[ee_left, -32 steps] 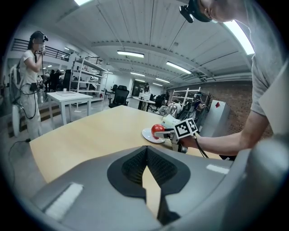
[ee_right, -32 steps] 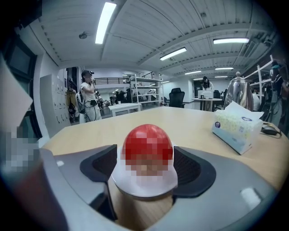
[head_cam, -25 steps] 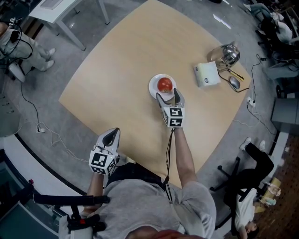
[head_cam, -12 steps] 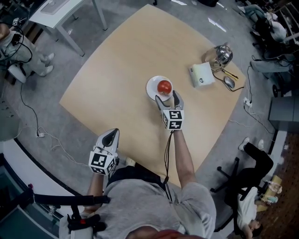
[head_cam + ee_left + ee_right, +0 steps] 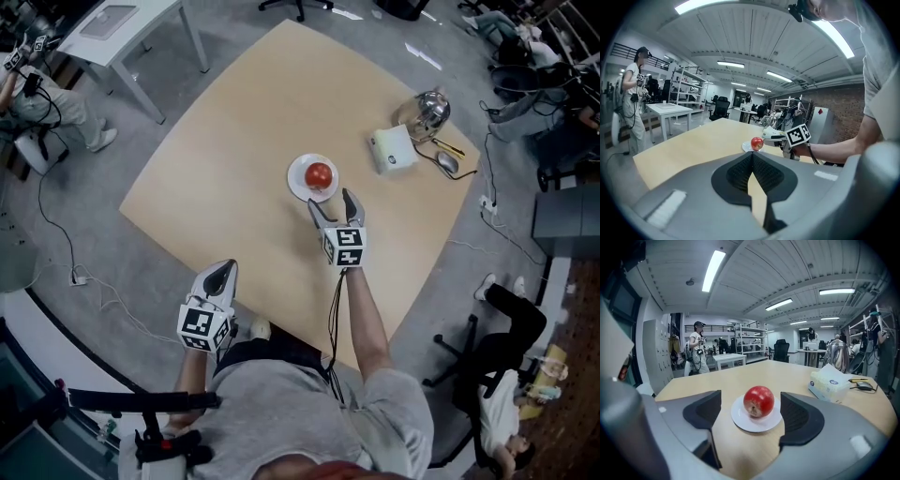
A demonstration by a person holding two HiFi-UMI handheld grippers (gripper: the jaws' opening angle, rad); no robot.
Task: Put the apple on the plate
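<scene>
Your right hand-held gripper [image 5: 331, 201] hangs just short of the plate [image 5: 298, 185] with its jaws spread wide and nothing between them. The apple [image 5: 319, 174] sits on that plate mid-surface [image 5: 234, 141], so the placing looks done. Your left hand-held gripper [image 5: 222, 274], jaws together and empty, idles off the near edge, out of the way.

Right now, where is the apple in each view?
Head view: apple mid-frame, just ahead of the right gripper.
Left gripper view: apple small, mid-frame, far beyond the jaws.
Right gripper view: apple centred, beyond the open jaws.
Landmark: the plate under it.
</scene>
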